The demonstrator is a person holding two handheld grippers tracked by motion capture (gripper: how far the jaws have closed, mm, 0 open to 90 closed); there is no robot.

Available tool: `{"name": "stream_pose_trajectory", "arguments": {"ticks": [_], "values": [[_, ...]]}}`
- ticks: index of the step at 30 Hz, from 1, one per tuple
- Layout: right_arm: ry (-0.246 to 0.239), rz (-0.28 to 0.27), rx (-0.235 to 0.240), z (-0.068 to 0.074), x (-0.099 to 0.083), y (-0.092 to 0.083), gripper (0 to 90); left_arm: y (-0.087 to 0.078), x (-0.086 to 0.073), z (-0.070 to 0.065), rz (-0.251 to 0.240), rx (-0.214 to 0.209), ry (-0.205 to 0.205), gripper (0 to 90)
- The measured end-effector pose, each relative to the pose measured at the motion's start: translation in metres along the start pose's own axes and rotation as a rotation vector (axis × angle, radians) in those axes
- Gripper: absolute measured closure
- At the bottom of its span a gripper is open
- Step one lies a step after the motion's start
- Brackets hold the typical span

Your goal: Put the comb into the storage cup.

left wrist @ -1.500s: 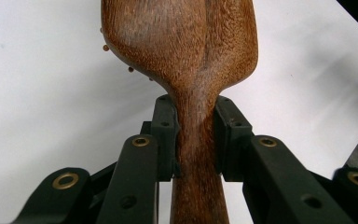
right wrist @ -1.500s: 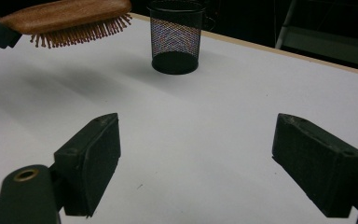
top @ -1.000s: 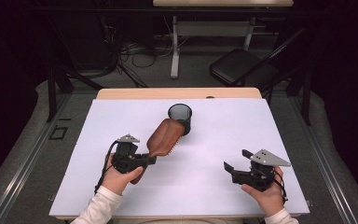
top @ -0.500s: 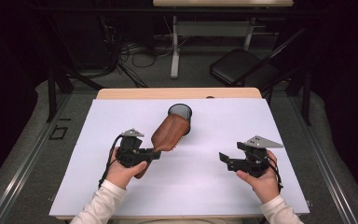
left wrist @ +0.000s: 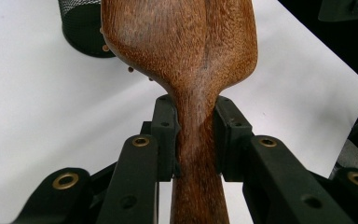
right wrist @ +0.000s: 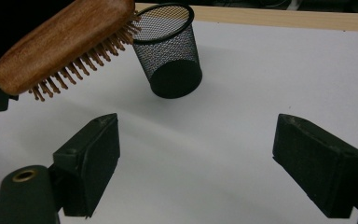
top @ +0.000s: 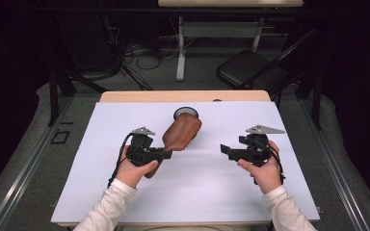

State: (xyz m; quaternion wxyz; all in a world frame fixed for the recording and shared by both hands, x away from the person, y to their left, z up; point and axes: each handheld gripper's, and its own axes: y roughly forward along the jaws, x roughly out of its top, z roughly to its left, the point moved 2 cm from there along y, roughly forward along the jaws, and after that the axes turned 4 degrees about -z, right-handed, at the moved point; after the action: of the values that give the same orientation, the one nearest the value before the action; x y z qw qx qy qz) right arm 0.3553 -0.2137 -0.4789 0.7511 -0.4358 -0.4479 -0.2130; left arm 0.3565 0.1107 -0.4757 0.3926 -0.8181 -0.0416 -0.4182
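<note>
Fingers of the left gripper point(top: 166, 155) are clenching the wooden hairbrush point(top: 180, 134) by its handle; right gripper point(top: 223, 150) fingers are hanging released above the desk point(top: 289, 183).

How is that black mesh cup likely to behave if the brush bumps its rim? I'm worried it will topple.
The mesh cup looks like thin wire mesh and seems empty, so it is probably light and may slide or tip easily. Being round, it would likely roll once down. The wooden hairbrush, clamped at its handle by the left gripper, looks rigid and would not give.

High view looks down; both gripper views sit close, sharing the hairbrush point(right wrist: 60, 44).
</note>
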Motion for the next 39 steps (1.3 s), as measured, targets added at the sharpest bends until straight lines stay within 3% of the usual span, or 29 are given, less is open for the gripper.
{"name": "stream_pose_trajectory", "arguments": {"ticks": [22,33,39], "values": [[0.113,0.008,0.038,-0.005,0.028,0.026,14.8,0.015,0.006,0.002,-0.019,-0.012,0.005,72.6],[0.178,0.012,0.112,-0.001,0.026,0.031,14.9,0.018,0.003,-0.001,-0.033,-0.025,0.013,72.6],[0.263,0.021,0.185,-0.001,0.023,0.033,15.0,0.020,0.001,-0.006,-0.032,-0.031,0.022,72.6]]}}
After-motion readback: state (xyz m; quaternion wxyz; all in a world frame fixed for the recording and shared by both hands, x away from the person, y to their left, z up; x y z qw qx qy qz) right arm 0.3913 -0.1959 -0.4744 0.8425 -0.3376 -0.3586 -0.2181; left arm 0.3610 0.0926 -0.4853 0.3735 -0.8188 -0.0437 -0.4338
